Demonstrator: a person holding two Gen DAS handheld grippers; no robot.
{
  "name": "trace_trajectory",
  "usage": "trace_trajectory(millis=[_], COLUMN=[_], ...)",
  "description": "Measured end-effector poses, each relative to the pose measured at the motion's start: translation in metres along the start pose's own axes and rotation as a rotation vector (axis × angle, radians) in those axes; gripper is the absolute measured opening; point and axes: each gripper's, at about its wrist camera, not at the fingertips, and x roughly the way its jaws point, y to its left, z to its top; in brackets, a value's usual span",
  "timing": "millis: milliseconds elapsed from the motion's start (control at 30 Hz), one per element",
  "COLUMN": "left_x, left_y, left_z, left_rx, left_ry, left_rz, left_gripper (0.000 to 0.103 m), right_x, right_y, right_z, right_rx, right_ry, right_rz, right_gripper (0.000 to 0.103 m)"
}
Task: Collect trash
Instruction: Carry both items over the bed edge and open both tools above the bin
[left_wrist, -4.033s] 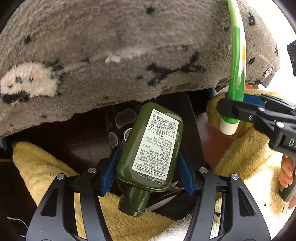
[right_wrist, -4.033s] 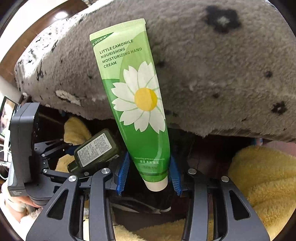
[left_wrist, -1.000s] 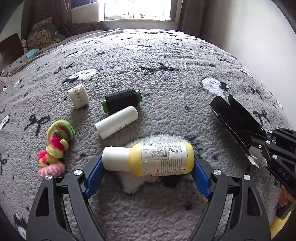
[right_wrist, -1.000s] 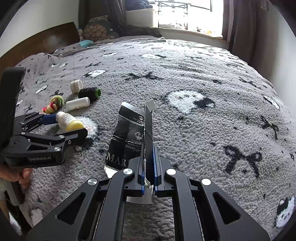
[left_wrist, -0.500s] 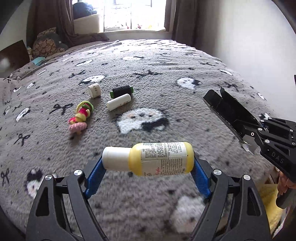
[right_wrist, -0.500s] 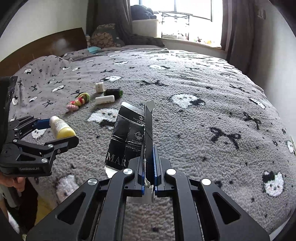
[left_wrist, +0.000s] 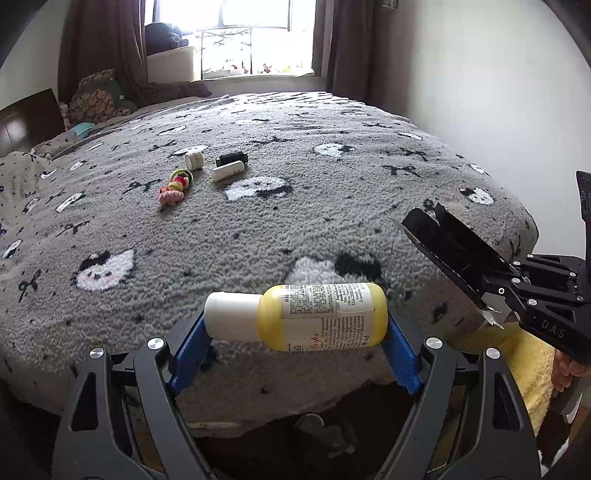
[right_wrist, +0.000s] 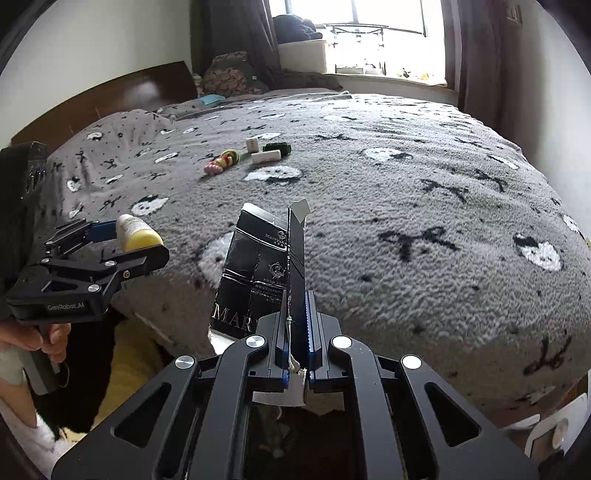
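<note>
Both grippers have pulled back off the bed (left_wrist: 332, 221) since a moment ago. Left gripper (left_wrist: 295, 332) fingers hold the yellow bottle (left_wrist: 317, 317) sideways, past the bed's edge. Right gripper (right_wrist: 295, 354) fingers pinch the flat black box (right_wrist: 258, 273) upright. Far back on the blanket lie a black spool (left_wrist: 232, 158), two white tubes and colourful hair ties (left_wrist: 175, 186)

On the bed (left_wrist: 332, 192), far back, 4 things cluster: a roll (left_wrist: 194, 160), a spool (left_wrist: 232, 158) right of it, a tube (left_wrist: 228, 171) just before the spool, hair ties (left_wrist: 174, 187) leftmost (all near together).
</note>
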Motion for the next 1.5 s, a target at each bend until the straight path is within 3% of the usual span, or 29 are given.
trace_trajectory(millis=[233,900,1200,1500], left_x=[-0.009,0.054,0.084,0.113], left_y=[-0.01,0.0,0.0,-0.01], left_z=[-0.047,-0.169,-0.195,-0.21], left_rx=[-0.013,-0.105,-0.12,-0.118], left_ry=[0.05,0.377,0.493,0.598], left_rz=[-0.014,-0.014,-0.051,-0.103], left_gripper=[0.078,0.078,0.078,0.078], right_x=[-0.008,0.071,0.112,0.132], right_y=[0.02,0.044,0.042,0.038], right_z=[-0.037,-0.134,-0.156,-0.166], right_rx=[-0.002,0.057,0.119,0.172], right_ry=[0.049,0.411,0.55,0.585], right_rz=[0.054,0.127,0.121,0.114], right_gripper=[0.008,0.008,0.008,0.008])
